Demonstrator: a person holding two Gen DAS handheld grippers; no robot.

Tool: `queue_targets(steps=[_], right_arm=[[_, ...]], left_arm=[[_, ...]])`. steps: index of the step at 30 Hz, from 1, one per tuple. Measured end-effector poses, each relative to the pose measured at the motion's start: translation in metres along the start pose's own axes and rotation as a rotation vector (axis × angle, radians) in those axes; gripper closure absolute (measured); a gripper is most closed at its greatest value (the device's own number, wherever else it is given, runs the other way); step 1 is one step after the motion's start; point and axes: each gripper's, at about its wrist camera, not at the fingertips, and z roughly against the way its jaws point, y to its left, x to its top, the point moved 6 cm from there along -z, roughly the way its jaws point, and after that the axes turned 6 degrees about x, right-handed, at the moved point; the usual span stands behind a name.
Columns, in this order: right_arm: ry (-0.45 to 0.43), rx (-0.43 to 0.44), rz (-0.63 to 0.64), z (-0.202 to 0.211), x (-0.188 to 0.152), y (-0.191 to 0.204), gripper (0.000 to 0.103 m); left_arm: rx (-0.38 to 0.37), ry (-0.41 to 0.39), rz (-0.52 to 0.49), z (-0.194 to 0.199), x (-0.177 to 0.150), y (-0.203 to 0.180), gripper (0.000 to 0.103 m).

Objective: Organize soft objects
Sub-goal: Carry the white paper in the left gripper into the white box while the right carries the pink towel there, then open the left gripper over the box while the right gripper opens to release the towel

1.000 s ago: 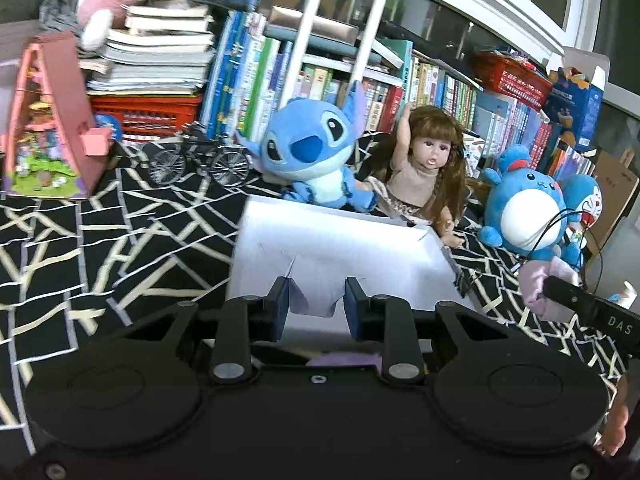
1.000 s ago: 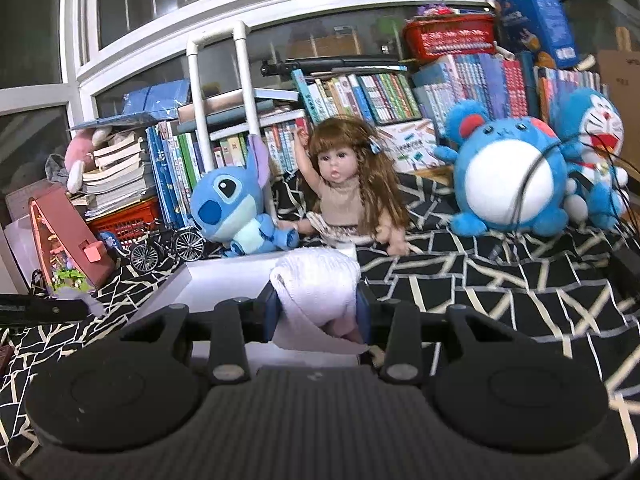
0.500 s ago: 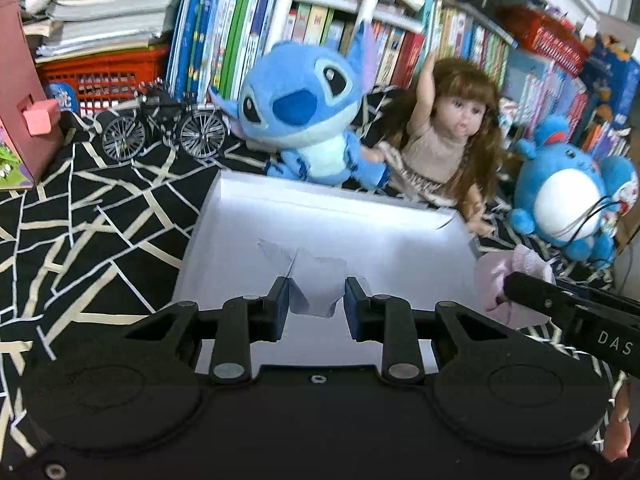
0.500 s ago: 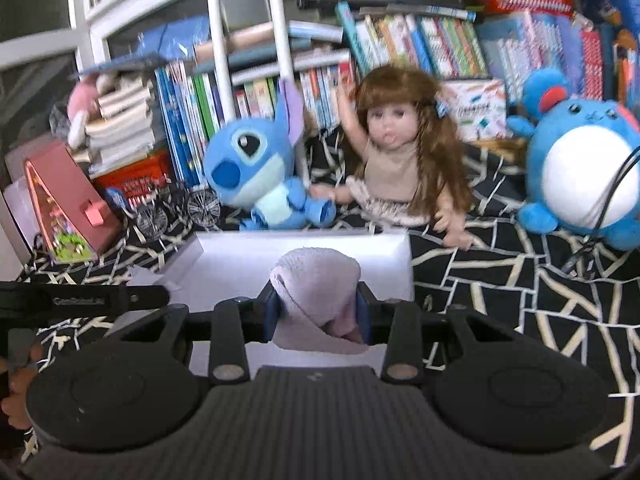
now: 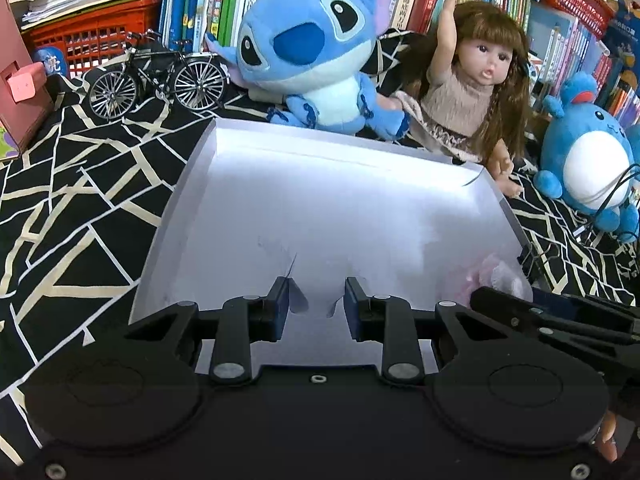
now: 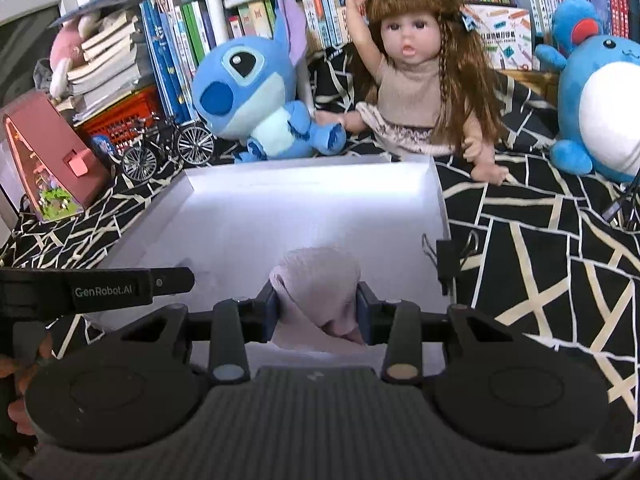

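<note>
1. Your left gripper [image 5: 316, 300] is pinching a thin clear film [image 5: 298, 300], jaws nearly closed, over the white tray's [image 5: 192, 168] near edge.
2. Your right gripper [image 6: 316, 312] is squeezing the pale pink sock [image 6: 320, 284] tight, hanging over the tray's near right corner.

The pale item between the left gripper [image 5: 316, 300] fingers washes out against the white box [image 5: 192, 184]; its kind cannot be told. The cloth [image 6: 320, 292] lower end is hidden behind the right gripper [image 6: 316, 312].
</note>
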Motion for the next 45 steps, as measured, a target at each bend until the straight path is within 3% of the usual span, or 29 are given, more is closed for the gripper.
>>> queue_targets(steps=[26, 28, 32, 41, 45], right_arm=[[0.023, 0.001, -0.001, -0.008, -0.008, 0.0, 0.052], [0.023, 0.0, -0.004, -0.008, -0.008, 0.0, 0.044], [0.017, 0.013, -0.015, -0.006, -0.009, 0.0, 0.035], [-0.048, 0.051, -0.008, 0.021, -0.001, 0.006, 0.028], [-0.085, 0.077, 0.005, 0.039, -0.002, 0.013, 0.025]], left_arm=[[-0.012, 0.059, 0.005, -0.01, -0.005, -0.002, 0.074], [-0.014, 0.059, 0.004, -0.01, -0.005, -0.002, 0.073], [-0.02, 0.052, 0.007, -0.004, -0.006, 0.0, 0.058], [-0.051, -0.047, -0.031, 0.036, -0.002, 0.001, 0.035], [-0.06, -0.087, -0.054, 0.058, -0.005, -0.003, 0.03]])
